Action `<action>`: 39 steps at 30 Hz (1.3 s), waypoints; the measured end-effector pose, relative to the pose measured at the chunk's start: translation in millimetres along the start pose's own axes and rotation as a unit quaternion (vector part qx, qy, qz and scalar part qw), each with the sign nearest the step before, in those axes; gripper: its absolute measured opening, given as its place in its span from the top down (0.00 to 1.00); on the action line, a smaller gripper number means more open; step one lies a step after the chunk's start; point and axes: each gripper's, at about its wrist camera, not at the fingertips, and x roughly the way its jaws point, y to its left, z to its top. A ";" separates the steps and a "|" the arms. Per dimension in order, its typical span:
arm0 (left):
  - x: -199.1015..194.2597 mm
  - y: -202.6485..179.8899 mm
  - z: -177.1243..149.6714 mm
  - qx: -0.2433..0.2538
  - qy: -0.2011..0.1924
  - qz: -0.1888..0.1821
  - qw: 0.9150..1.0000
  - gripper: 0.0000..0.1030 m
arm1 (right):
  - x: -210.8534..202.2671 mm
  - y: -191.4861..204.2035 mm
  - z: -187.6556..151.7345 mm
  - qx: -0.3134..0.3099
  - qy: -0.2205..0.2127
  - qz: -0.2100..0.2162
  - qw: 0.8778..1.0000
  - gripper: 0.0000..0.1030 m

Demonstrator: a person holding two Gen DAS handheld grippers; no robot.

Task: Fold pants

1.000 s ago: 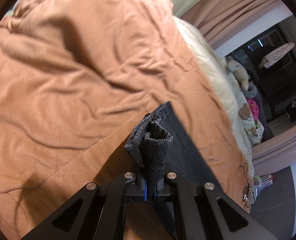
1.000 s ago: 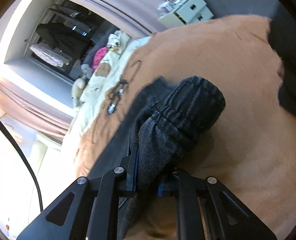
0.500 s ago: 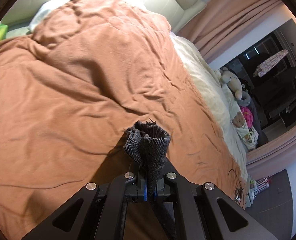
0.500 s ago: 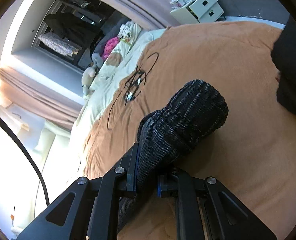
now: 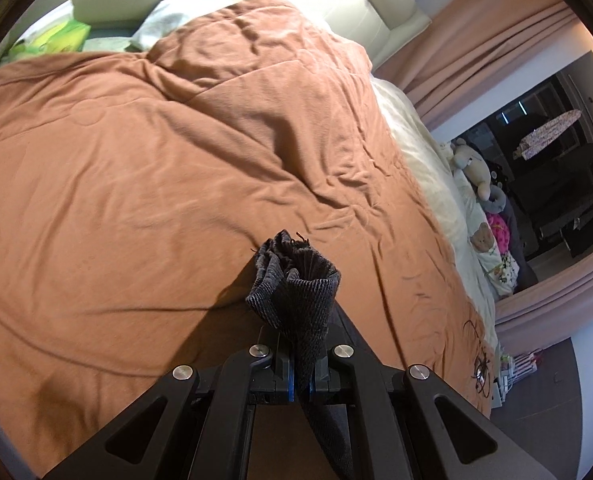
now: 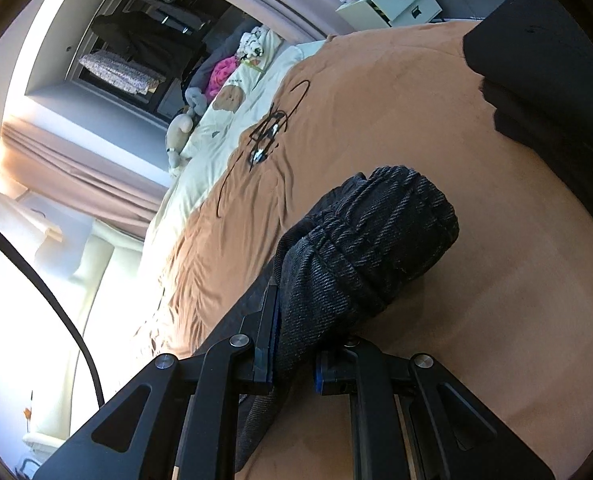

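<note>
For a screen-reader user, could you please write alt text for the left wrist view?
The left claw is shut on a bunched end of dark pants, held above a rumpled orange duvet. Stuffed toys lie along the bed's right edge.

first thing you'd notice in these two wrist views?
Dark ribbed pants bunched and clamped in the left gripper at the bottom centre of its view, and a thicker wad of the same fabric pinched in the right gripper. Behind both, a rumpled orange-brown duvet fills most of each frame. On it, towards the cream bedding at its edge, lies a tangle of black cable.
</note>
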 end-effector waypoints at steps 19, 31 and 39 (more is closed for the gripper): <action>-41.6 71.9 -32.1 -0.033 0.020 0.001 0.999 0.96 | -19.7 -10.9 -12.5 0.009 0.024 -0.011 1.000 0.90; -30.4 125.7 -58.5 -0.009 0.071 0.124 0.990 0.47 | 2.7 -26.0 -18.6 -0.002 0.073 -0.110 0.991 0.77; -56.1 117.4 -41.0 0.005 0.044 0.134 0.990 0.46 | -14.0 -4.6 -17.5 -0.037 0.028 -0.141 0.989 0.34</action>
